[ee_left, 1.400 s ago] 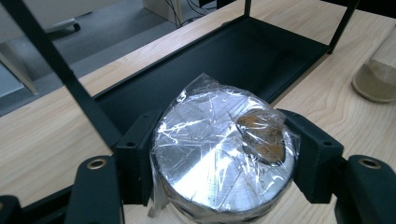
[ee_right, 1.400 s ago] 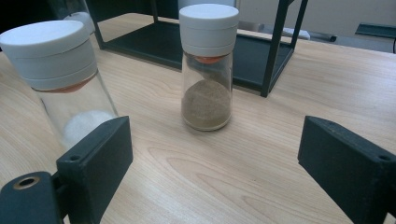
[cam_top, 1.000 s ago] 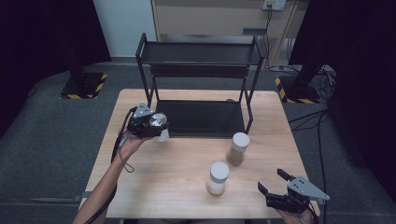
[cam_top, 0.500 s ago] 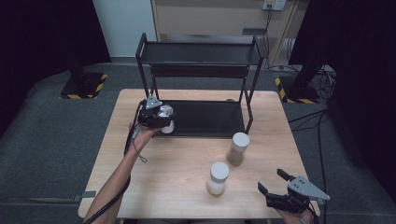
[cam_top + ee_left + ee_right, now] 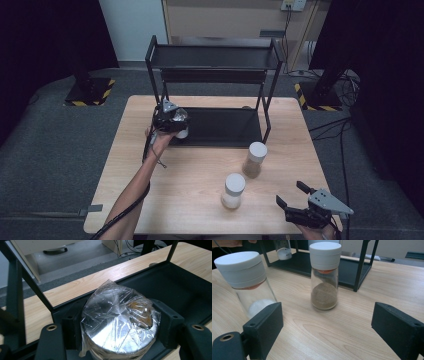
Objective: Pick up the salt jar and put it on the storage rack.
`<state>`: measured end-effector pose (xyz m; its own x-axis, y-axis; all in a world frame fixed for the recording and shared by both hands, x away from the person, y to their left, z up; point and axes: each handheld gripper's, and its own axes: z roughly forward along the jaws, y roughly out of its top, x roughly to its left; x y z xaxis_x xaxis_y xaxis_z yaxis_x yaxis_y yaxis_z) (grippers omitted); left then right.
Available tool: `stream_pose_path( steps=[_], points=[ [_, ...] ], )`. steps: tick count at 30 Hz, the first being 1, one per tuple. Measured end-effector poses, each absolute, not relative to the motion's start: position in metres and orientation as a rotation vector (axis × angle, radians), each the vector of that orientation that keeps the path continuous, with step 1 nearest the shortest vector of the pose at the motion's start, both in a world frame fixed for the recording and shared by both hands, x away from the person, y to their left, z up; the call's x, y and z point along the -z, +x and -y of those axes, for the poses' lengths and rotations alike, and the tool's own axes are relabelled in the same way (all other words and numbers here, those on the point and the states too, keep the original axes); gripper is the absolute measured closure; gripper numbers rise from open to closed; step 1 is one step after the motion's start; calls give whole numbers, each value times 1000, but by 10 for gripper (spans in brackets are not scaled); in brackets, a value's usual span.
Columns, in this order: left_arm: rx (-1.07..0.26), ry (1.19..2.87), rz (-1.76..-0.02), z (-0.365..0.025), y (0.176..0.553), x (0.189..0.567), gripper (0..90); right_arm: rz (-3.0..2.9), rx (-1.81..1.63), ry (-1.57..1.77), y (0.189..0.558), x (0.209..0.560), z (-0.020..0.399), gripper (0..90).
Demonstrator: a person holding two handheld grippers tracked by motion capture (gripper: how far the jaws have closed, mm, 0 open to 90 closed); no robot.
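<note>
Left gripper (image 5: 176,121) is clamping a jar with a shiny foil-and-plastic-wrapped top (image 5: 117,320), jaws pressing both sides of it in the left gripper view. Held jar (image 5: 181,131) is sitting at the left front edge of the black rack's bottom tray (image 5: 220,127), white powder showing in its base; can't tell whether it is resting on the tray or hanging just above. Person's left hand (image 5: 159,142) and forearm are reaching in from the counter's near left.

Black two-tier rack (image 5: 215,55) is standing at the far middle of the wooden counter (image 5: 200,165).

Right gripper (image 5: 296,207) is hovering at the counter's near right corner, jaws spread wide apart, gripping nothing.

Two white-capped jars are standing upright on the counter in front of the rack. Brown-powder jar (image 5: 255,159) is near the rack's right front leg; in the right gripper view (image 5: 324,275) it is sitting between the open jaws, farther off. White-powder jar (image 5: 233,190) is standing nearer the counter's near edge, apart from the brown one, and showing just behind the left-hand jaw in the right gripper view (image 5: 245,277).
</note>
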<state>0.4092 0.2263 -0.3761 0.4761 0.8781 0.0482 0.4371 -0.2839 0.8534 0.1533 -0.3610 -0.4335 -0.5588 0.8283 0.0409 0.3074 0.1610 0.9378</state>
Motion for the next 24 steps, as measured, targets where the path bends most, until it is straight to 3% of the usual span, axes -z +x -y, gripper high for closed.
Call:
stream_pose_path(
  steps=[24],
  points=[
    [-670, 1897, -1167, -214, 424, 392, 336, -1955, -1404, 1078, 154, 434, 362, 104]
  ],
)
